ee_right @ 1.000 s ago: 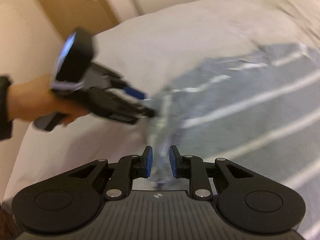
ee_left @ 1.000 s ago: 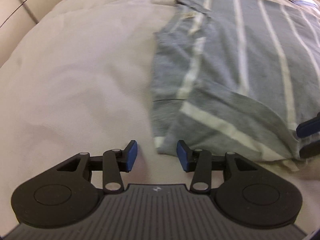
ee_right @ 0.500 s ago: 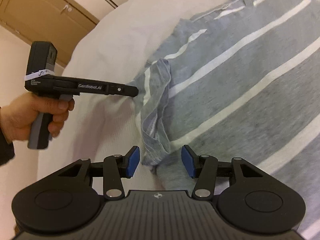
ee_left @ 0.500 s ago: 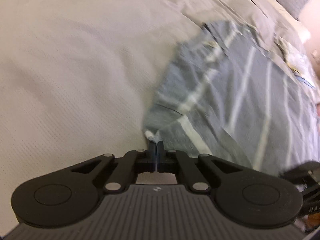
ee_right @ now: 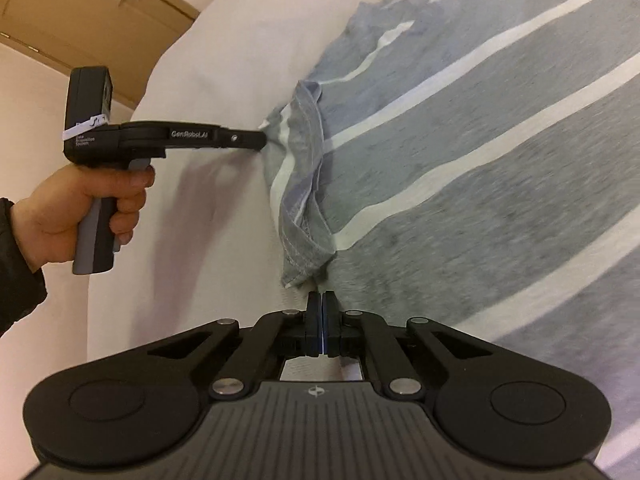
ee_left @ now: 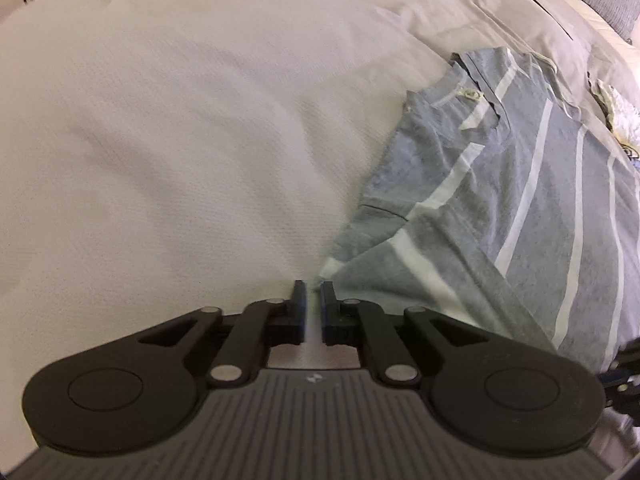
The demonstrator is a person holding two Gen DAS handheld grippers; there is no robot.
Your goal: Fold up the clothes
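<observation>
Grey knit striped shirt [ee_right: 460,152] on waffle-weave bedspread [ee_left: 180,140]; left gripper [ee_left: 311,294] slightly parted, empty; right gripper [ee_right: 322,305] closed, apparently empty.

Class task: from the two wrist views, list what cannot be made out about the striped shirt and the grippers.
- Right wrist view: fingers meet at the striped shirt hem; pinched cloth unclear.
- Left wrist view: right gripper cut off by the edge.
- Both views: shirt's far side runs out of frame.
- Left wrist view: collar label too small.
</observation>
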